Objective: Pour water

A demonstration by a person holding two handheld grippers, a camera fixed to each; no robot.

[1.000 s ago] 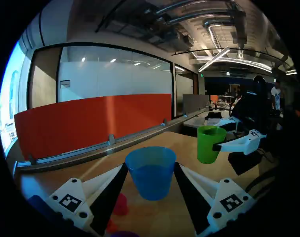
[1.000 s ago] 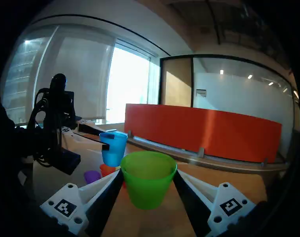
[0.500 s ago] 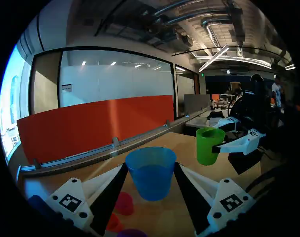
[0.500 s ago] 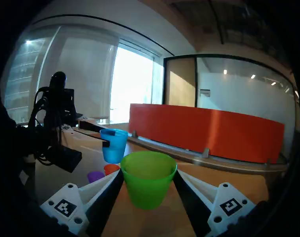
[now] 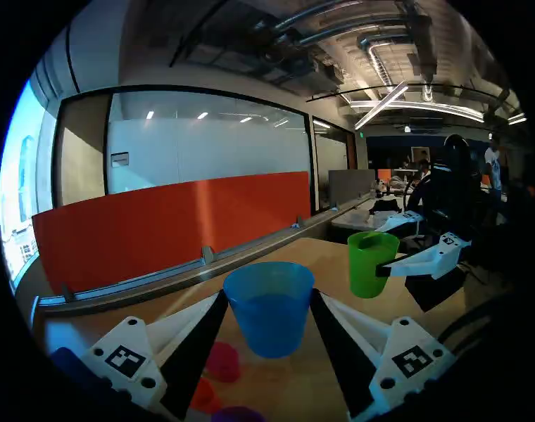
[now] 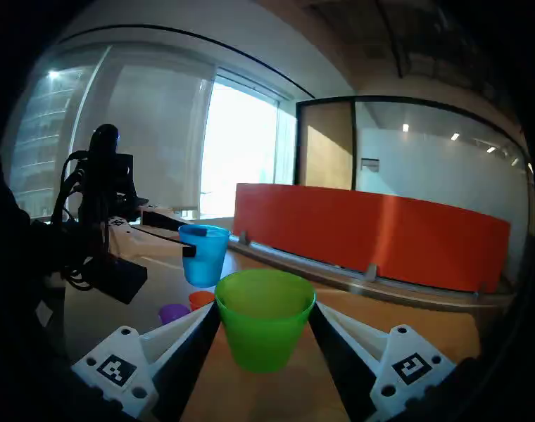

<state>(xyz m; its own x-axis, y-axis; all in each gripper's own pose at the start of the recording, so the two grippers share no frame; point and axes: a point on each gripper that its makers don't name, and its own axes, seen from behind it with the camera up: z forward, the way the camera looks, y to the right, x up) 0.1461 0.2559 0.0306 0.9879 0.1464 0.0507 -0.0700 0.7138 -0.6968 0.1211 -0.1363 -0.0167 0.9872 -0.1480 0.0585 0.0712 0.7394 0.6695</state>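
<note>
In the left gripper view, a blue cup (image 5: 269, 320) is clamped between the two fingers of the left gripper (image 5: 267, 301), above the wooden table (image 5: 317, 253). The cup is held upright, its long axis vertical and its mouth turned up. Through the translucent wall a darker band is seen, reaching to a level below the rim, which is taken to be water. Farther off to the right, a green cup (image 5: 368, 267) is gripped upright by the right gripper (image 5: 374, 254). Small pink (image 5: 224, 361), orange (image 5: 203, 394) and purple (image 5: 229, 415) cups are seen on the table beneath.

In the right gripper view, the green cup (image 6: 265, 330) is pinched between the right gripper's (image 6: 265, 309) fingers, upright with its mouth up. Part of its inner wall is shown, but whether anything is held in it cannot be told. To the left, the blue cup (image 6: 204, 257) is carried near upright by the left gripper (image 6: 197, 240), above the small purple (image 6: 173, 313) and orange (image 6: 200, 299) cups.
</note>
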